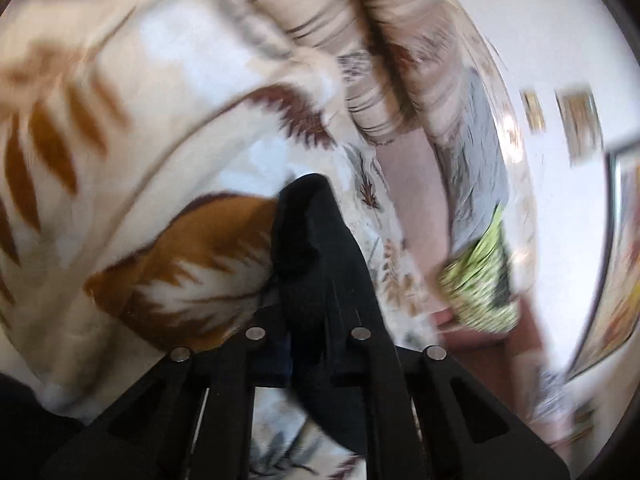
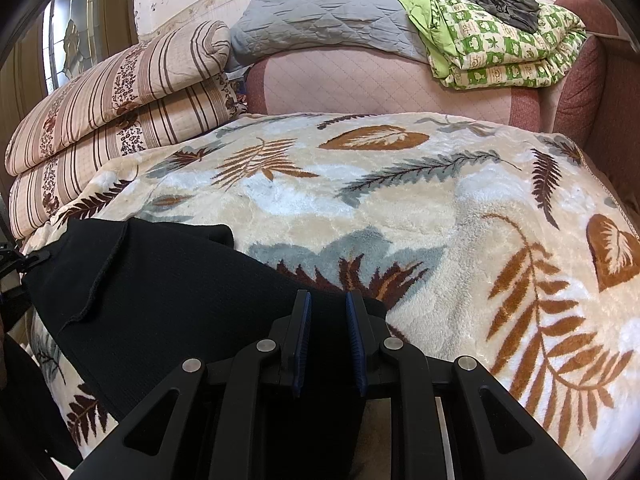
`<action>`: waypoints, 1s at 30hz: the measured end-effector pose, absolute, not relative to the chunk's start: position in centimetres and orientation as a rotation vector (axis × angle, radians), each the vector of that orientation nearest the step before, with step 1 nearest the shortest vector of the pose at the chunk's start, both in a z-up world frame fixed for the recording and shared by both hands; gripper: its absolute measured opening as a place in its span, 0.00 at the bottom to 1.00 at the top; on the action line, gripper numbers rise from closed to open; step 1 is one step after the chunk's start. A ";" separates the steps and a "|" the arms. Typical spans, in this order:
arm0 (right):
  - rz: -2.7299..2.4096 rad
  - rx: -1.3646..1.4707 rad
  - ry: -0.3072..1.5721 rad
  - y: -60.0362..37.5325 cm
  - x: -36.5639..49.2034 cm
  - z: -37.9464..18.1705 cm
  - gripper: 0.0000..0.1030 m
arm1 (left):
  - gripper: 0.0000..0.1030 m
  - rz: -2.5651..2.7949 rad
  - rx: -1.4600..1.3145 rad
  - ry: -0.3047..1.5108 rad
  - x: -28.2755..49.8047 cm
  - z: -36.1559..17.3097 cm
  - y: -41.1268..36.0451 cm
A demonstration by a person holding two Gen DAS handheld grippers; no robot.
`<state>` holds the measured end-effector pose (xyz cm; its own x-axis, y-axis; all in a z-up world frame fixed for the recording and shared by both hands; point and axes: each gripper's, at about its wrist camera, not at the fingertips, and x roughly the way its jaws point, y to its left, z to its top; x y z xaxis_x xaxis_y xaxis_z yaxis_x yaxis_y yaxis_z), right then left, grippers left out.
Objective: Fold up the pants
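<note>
Pants (image 2: 168, 296) fill both hand-held grippers' clamped fingers (only the right view is sharp).

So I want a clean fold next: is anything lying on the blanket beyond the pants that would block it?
Nothing visible: the blanket beyond the black pants is bare; the quilts sit off its far edge.
</note>
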<state>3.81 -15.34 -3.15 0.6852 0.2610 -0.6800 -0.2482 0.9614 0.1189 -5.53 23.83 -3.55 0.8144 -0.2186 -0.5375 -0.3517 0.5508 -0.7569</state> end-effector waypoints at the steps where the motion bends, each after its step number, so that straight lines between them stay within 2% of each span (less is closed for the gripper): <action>1: 0.285 0.018 0.764 -15.3 3.8 -3.1 0.18 | 0.08 0.093 -0.897 0.633 -5.4 -2.2 22.8; 8: 0.297 0.045 0.772 -15.6 4.0 -3.0 0.19 | 0.07 -0.168 -0.344 0.453 -7.1 6.7 10.8; 11: 0.327 0.106 0.785 -16.3 4.1 -2.7 0.26 | 0.07 -0.332 -0.240 0.445 -7.5 7.8 5.2; 19: 0.225 0.359 0.591 -24.2 1.3 2.7 0.28 | 0.07 -0.434 -0.122 0.555 -5.3 6.0 -2.9; 27: 0.155 0.388 0.650 -27.7 0.1 1.6 0.28 | 0.08 -0.374 -0.015 0.736 -2.4 1.5 -8.5; 29: 0.162 0.367 0.667 -27.4 0.0 1.5 0.28 | 0.11 -0.370 -0.009 0.767 -2.1 0.4 -9.1; 30: 0.164 0.360 0.670 -27.3 0.0 1.4 0.28 | 0.17 -0.392 -0.016 0.782 -2.1 -0.2 -9.3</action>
<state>-0.05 -27.30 1.40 0.7740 0.2631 -0.5760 -0.0336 0.9254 0.3775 -2.12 -9.32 -0.17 0.6415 -0.3498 -0.6827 0.3381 0.9278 -0.1576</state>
